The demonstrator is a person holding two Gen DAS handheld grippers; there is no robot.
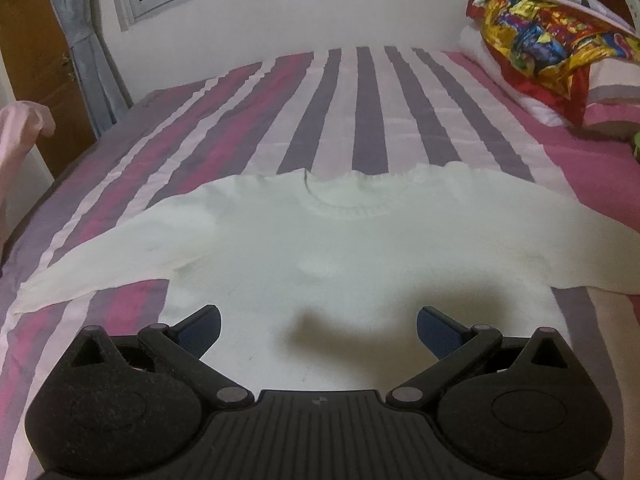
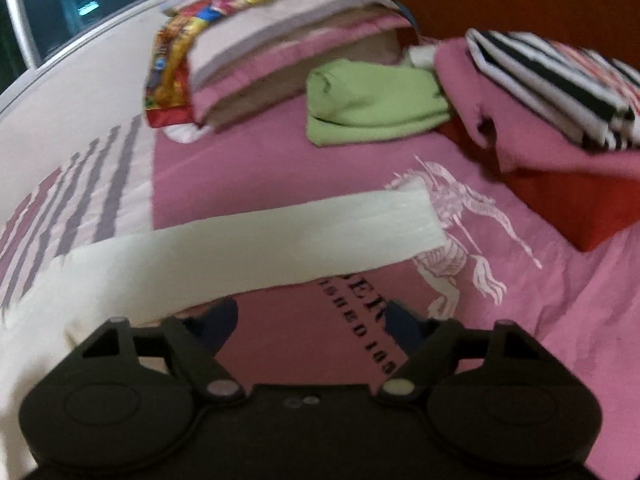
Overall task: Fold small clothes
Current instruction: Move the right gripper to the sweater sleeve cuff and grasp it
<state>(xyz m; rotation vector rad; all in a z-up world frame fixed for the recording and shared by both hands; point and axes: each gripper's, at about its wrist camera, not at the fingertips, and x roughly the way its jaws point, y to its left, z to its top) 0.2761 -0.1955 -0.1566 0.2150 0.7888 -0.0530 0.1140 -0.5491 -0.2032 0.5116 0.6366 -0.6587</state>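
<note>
A small white knit sweater [image 1: 320,248] lies flat on the striped bedspread [image 1: 360,112], neck away from me and both sleeves spread out. My left gripper [image 1: 319,330] is open over the sweater's lower body, nothing between its blue pads. In the right wrist view the sweater's right sleeve [image 2: 248,236] stretches across the pink cover [image 2: 280,168] to its cuff. My right gripper [image 2: 310,330] is open just below that sleeve, over bare pink cover; its left fingertip sits at the sleeve's lower edge.
A stack of folded clothes stands at the bed's head: a green piece [image 2: 372,108], a pink one [image 2: 520,120] with a black-and-white striped piece [image 2: 560,80] on top, over a red block [image 2: 568,208]. Pillows with a colourful cloth [image 1: 540,36] lie nearby. A pink garment [image 1: 20,144] hangs at the left.
</note>
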